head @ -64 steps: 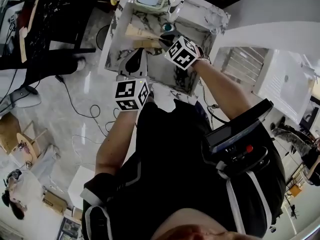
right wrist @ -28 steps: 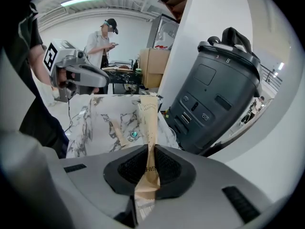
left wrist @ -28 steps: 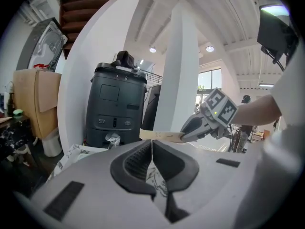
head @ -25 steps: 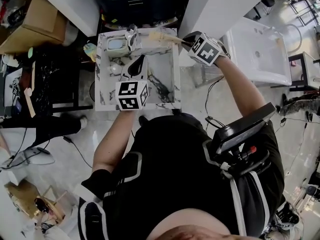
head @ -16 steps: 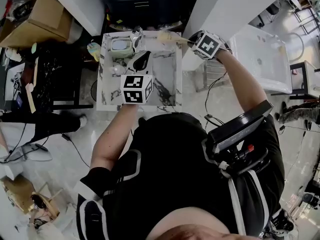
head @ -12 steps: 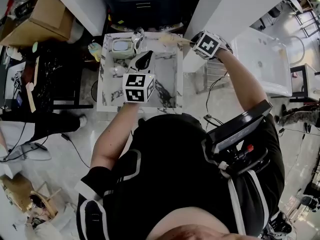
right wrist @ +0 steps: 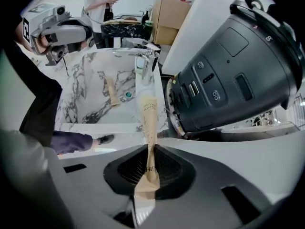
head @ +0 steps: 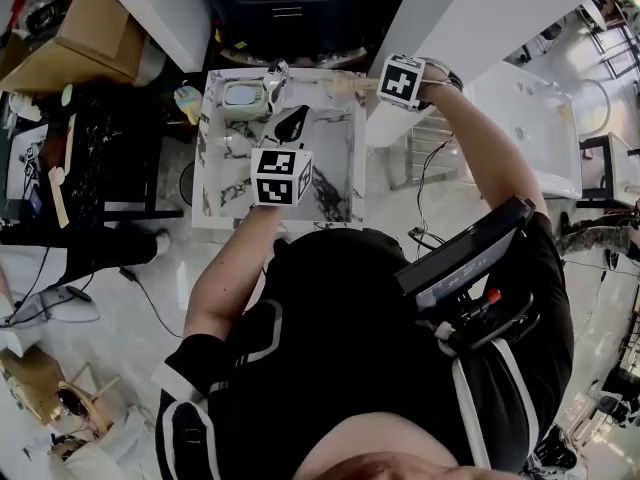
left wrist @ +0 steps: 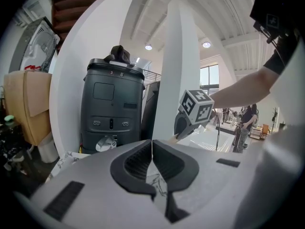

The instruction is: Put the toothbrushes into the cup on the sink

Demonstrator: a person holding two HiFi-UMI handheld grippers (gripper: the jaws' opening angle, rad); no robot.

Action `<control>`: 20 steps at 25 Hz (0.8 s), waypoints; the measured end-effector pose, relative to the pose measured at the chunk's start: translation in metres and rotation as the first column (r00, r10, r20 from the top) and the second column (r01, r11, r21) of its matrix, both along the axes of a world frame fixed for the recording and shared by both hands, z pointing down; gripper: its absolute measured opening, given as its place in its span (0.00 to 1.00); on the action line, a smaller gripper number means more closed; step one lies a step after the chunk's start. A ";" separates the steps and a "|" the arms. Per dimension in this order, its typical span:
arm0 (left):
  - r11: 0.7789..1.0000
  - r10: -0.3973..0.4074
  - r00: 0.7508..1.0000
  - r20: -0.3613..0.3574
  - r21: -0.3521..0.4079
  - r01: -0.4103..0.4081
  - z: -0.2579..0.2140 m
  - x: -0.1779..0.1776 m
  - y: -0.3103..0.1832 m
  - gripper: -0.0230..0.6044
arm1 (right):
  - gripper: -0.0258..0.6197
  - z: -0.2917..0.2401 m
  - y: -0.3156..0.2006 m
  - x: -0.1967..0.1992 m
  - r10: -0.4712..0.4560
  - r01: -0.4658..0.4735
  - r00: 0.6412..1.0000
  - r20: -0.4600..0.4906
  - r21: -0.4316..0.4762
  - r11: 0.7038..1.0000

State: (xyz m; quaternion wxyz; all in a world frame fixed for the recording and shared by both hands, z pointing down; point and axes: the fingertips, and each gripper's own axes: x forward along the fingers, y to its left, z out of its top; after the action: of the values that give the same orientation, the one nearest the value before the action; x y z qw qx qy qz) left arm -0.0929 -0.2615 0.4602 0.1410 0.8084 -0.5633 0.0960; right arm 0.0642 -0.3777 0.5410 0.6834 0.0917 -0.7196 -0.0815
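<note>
Right claw (right wrist: 149,150) grips a wrapped toothbrush (right wrist: 148,116) by one end. Its long axis points left, toward the cup (head: 243,95) at the sink's (head: 208,168) far-left corner. Left claw (left wrist: 152,146) is closed and empty.

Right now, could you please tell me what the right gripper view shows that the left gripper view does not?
Only the right gripper view: the wrapped toothbrush clamped in the right gripper, the faucet, and a second toothbrush lying in the marble sink. Only the left gripper view: the shut, empty jaws of the left gripper, the ceiling lights, and the marker cube on the right gripper. Both: the sink, though the left shows mere slivers, the dark grey machine and a cardboard box.
</note>
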 end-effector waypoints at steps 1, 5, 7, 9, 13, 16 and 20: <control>1.000 0.000 1.000 -0.001 -0.001 0.000 0.001 0.000 0.000 0.05 | 0.12 0.001 -0.001 0.003 0.001 -0.001 0.999 -0.042 0.000 1.000; 1.000 0.008 1.000 0.000 -0.005 -0.008 0.004 -0.001 0.002 0.05 | 0.12 0.007 -0.011 -0.012 -0.088 0.089 0.990 -0.107 0.012 0.996; 1.000 0.008 1.000 0.001 -0.007 -0.008 0.006 -0.002 0.003 0.05 | 0.12 0.008 -0.015 -0.019 -0.107 0.110 0.983 -0.146 0.012 0.994; 1.000 0.006 1.000 -0.001 -0.011 -0.006 0.008 -0.004 0.005 0.05 | 0.12 0.009 -0.018 -0.023 -0.129 0.133 0.973 -0.190 0.011 0.991; 1.000 0.000 1.000 -0.012 -0.011 0.000 0.008 -0.009 0.008 0.05 | 0.12 0.012 -0.021 -0.032 -0.170 0.172 0.951 -0.259 -0.014 0.985; 1.000 -0.010 1.000 -0.024 -0.009 0.010 0.008 -0.015 0.010 0.05 | 0.12 0.013 -0.024 -0.039 -0.199 0.205 0.933 -0.301 -0.010 0.979; 1.000 -0.026 0.999 -0.043 -0.015 0.026 0.009 -0.024 0.013 0.05 | 0.13 0.018 -0.027 -0.047 -0.222 0.237 0.914 -0.340 0.003 0.972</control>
State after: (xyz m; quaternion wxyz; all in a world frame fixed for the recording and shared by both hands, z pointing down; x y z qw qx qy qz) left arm -0.1164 -0.2483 0.4691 0.1599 0.8019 -0.5700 0.0808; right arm 0.0167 -0.4049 0.5587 0.7801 0.0064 -0.5957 -0.1914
